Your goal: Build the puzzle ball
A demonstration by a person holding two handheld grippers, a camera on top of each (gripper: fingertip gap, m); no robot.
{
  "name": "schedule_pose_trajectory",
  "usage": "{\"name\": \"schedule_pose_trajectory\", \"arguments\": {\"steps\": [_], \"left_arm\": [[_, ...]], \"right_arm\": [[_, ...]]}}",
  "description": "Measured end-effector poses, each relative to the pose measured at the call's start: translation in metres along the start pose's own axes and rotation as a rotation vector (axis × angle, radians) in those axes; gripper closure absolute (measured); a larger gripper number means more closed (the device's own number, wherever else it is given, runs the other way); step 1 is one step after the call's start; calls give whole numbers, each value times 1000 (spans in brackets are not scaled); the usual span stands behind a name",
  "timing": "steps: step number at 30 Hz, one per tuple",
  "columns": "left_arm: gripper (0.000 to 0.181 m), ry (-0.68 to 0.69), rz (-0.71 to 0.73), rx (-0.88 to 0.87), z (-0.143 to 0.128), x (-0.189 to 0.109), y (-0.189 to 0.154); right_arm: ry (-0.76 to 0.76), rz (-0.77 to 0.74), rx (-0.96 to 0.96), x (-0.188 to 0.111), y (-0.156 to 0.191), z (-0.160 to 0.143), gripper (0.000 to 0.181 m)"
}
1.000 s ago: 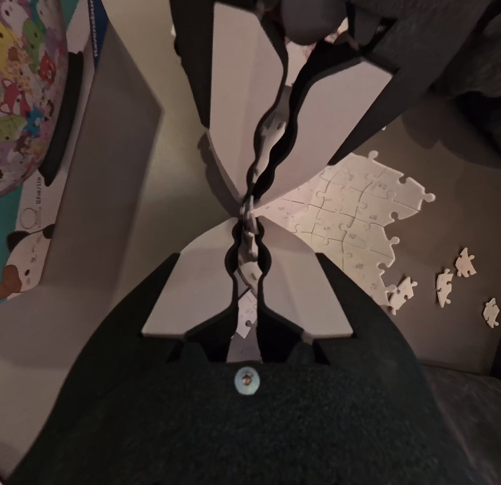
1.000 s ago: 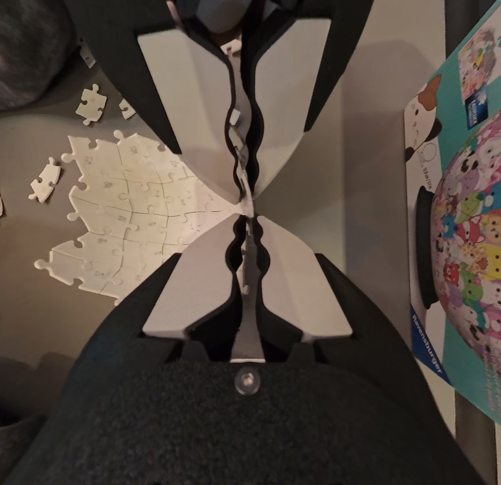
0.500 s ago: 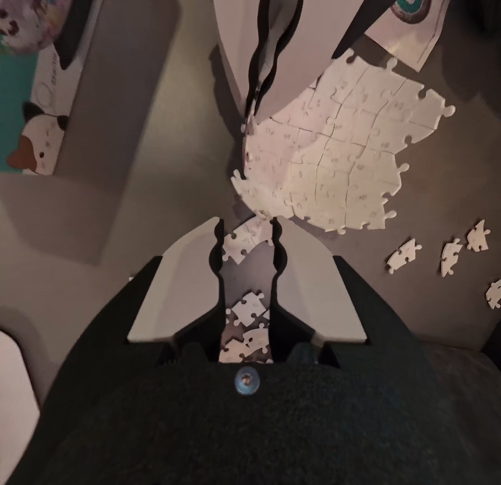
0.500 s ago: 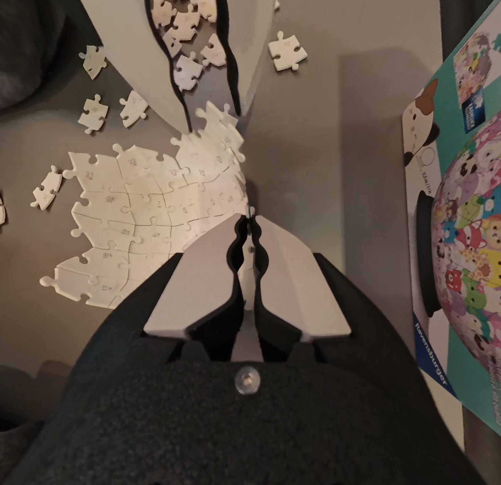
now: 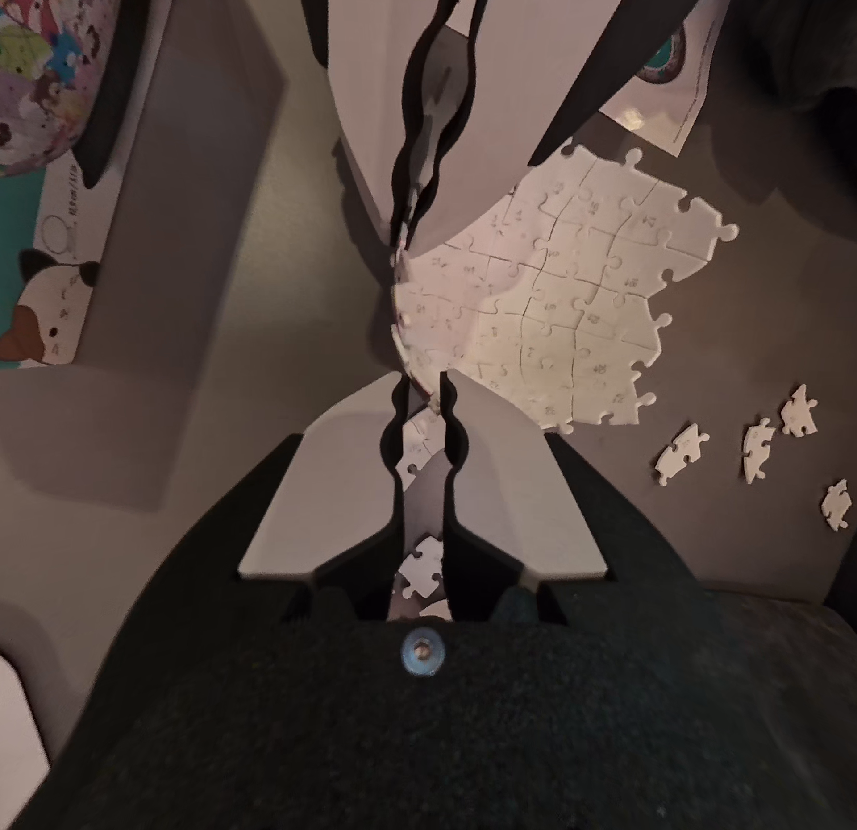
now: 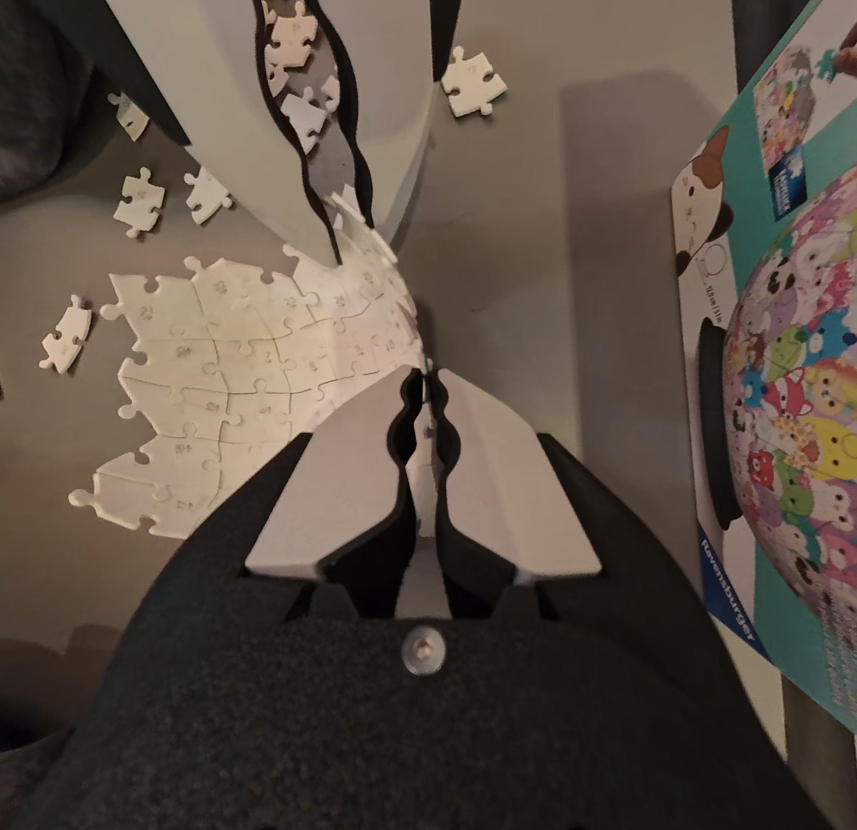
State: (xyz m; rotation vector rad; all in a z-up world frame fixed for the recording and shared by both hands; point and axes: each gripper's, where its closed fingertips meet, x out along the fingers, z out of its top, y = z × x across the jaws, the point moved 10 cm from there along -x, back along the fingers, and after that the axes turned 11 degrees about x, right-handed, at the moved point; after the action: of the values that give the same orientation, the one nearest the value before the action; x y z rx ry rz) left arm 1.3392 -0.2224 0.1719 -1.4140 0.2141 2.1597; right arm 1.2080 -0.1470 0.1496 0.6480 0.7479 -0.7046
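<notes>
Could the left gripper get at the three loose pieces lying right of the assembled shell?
Probably yes. The left gripper is open and holds nothing, and the three loose pieces lie flat on bare table, apart from the assembled shell.

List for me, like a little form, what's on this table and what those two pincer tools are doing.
puzzle shell: curved white patch of joined pieces, lying on the grey table
right gripper: jaws pinched shut on the shell's rim
left gripper: jaws apart, straddling the same rim
loose pieces: scattered around the shell
puzzle box: colourful, lying beside the work area
</notes>
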Motion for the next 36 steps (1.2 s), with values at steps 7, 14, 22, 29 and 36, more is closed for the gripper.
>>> {"name": "schedule_pose_trajectory", "arguments": {"steps": [7,14,22,29,36], "left_arm": [[169,-10,-19,-9,-1,2,1],[171,-57,-42,-78,-2,0,9],[174,-67,-48,-123,-4,1,13],[175,-66,-104,-100,-3,8,11],[178,-67,-172,-80,-2,19,7]], "right_arm": [[7,-23,2,0,-1,0,174],[-9,-28,13,-2,-2,-1,179],[-17,-52,19,-1,-2,-2,179],[-90,-21,-7,-34,15,0,169],[-195,-167,-15,-65,34,-9,168]]}}
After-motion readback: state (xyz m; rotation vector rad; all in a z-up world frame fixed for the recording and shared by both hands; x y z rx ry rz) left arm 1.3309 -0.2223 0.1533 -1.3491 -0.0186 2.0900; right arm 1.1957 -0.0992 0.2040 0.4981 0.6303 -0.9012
